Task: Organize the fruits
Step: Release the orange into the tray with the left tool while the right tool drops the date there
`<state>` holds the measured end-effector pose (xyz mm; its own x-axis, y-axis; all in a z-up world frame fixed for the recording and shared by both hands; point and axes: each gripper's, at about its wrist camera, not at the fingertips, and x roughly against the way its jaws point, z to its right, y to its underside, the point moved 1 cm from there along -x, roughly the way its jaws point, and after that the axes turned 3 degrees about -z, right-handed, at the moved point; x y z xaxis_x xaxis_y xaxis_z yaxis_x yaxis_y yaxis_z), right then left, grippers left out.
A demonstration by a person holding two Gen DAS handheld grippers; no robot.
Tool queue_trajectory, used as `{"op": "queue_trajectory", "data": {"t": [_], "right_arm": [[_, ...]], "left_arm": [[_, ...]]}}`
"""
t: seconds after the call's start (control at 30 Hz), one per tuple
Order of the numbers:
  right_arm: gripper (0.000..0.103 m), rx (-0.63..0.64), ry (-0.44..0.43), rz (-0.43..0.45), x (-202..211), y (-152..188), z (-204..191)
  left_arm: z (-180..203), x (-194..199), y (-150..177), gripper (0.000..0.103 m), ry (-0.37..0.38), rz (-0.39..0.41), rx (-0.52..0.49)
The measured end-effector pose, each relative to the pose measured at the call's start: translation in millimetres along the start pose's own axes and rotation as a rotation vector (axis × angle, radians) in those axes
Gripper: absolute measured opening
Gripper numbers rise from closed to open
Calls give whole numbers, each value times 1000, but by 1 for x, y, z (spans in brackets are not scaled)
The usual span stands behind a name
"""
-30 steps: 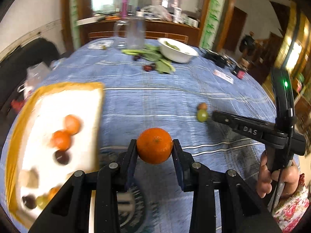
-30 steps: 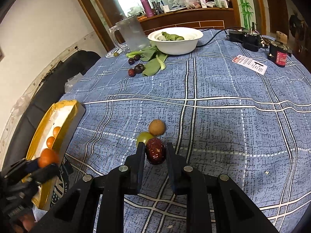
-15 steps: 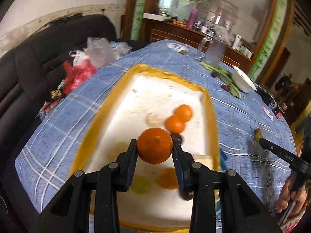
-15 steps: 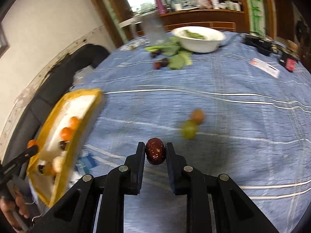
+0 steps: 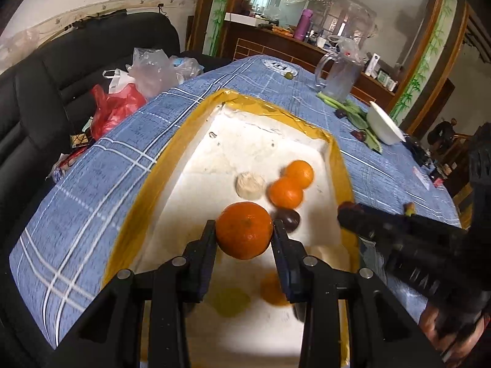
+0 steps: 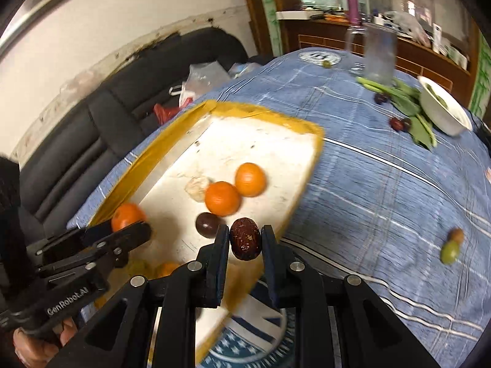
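- Orange, round tangerine sits clamped between the pads of the left gripper, held above the white foam tray with yellow taped rim
- Dark red wrinkled date is pinched in the right gripper, over the tray's near right edge
- Inside the tray lie two more small oranges, a dark plum and a pale lump
- On the blue checked cloth of the bench, well apart to the right, rest a green fruit and a brown one touching it
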<state>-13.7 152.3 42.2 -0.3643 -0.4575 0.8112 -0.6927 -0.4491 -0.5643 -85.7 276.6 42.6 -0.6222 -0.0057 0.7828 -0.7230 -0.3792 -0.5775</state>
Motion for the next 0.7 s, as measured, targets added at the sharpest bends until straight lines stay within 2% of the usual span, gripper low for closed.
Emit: {"op": "queue_trajectory", "data": {"t": [0.27,0.4,0.57,0.7], "right_arm": [[24,70,85,-27,-28,-4,-15],[24,105,110,-21,-28,-2,-21],[36,113,126,13,-14,6,-22],[37,55,104,56,14,20,-15]], "left_arm": [[-1,-12,-12,35,26,3,4],[-4,-6,-10,57,46,17,18],[-12,4,-4,66,62,11,75],[-16,17,4,73,58,14,113]]}}
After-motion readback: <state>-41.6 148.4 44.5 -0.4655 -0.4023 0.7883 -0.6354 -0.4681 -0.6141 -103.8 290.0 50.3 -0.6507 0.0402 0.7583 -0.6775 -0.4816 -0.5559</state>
